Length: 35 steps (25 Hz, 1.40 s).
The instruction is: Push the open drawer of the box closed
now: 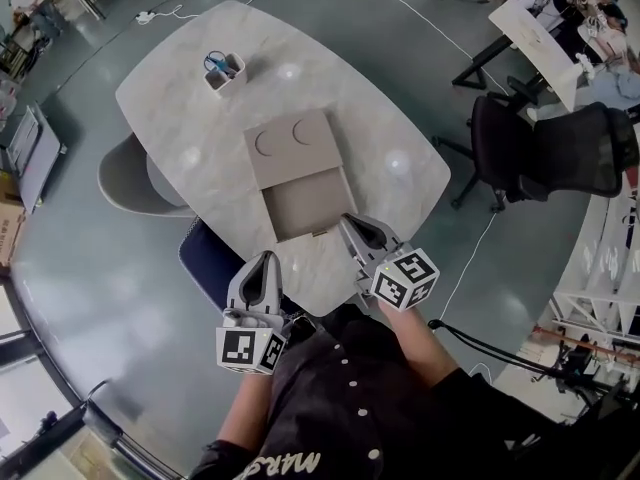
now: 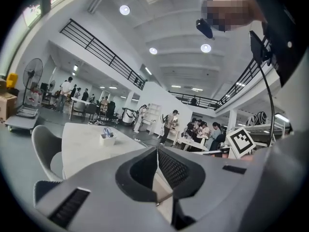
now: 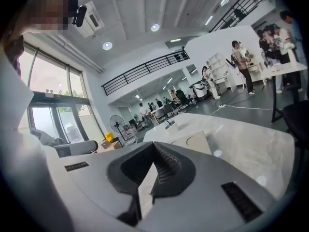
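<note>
A: Surface under the work?

B: Pale marble-look bench (image 1: 170,98), rounded oblong, glossy, dotted with ceiling-light reflections. Grey-green polished floor (image 1: 90,268) all around.

A: On top?

B: Flat tan box (image 1: 290,148) straight ahead of both tools, with two half-circle cutouts in the lid. Drawer (image 1: 310,206) pulled out toward the holder of the tools, its near right corner just beside the tips of the right hand-held gripper (image 1: 348,222); contact not clear. Far beyond the box and to its left, a small white holder (image 1: 224,73) with blue-handled items.

A: Jaws?

B: Right pair pressed together on nothing. Left hand-held gripper (image 1: 266,260) likewise closed and empty, apart from the drawer, back over the bench's near edge.

A: Room?

B: Big open hall: white walls, black-railed mezzanine (image 2: 101,52), round ceiling lights, standing fan (image 2: 30,79), people at desks far ahead. Black mesh chair (image 1: 560,153) well right of the right tool; grey shell chair (image 1: 125,178) left of the left one.

A: Writing?

B: Black-and-white square markers on each cube (image 1: 405,278). Pale lettering on a dark shirt (image 1: 290,463), cut off, not readable in full.
</note>
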Motion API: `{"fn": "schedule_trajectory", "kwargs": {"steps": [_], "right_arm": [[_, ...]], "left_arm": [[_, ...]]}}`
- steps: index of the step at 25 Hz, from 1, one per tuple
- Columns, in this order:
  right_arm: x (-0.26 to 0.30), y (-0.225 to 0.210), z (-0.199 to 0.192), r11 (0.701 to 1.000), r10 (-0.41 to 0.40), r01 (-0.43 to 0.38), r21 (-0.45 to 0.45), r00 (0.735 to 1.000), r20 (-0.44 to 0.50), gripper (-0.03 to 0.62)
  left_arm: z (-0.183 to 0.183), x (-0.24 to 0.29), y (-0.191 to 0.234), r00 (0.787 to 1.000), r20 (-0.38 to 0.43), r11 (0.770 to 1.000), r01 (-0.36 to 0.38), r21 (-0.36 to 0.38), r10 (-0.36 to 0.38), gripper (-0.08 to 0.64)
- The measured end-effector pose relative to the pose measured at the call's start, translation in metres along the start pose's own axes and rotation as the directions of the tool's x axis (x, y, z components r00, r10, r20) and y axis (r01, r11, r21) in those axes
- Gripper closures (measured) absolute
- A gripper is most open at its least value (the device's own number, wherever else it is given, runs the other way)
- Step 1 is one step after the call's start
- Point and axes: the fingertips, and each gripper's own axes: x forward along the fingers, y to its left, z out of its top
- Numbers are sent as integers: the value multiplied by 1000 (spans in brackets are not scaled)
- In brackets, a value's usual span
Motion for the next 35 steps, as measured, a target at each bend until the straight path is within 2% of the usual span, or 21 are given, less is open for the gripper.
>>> {"fn": "schedule_trajectory", "kwargs": {"steps": [8,14,22,27,35], "right_arm": [[32,-36,-70,991,26,-5,135,988,-153,595],[49,-54,-128,966,68,-3,258,968,-241,594],[52,-69,-196,938,64,69,340,929,-365,554],[54,-76,-215,919,59,106,379,915,-398,549],[55,-83,-216,903,50,135,409,910,-412,535]], "left_arm": [[-39,3,7,996,-80,998,-44,-50,40,541],[-65,17,3,993,-113,993,-53,-101,41,541],[-102,18,-4,986,-165,989,-43,-143,19,541],[-112,15,-1,981,-190,983,-74,-170,41,541],[-118,11,-1,978,-199,980,-93,-176,57,541]]}}
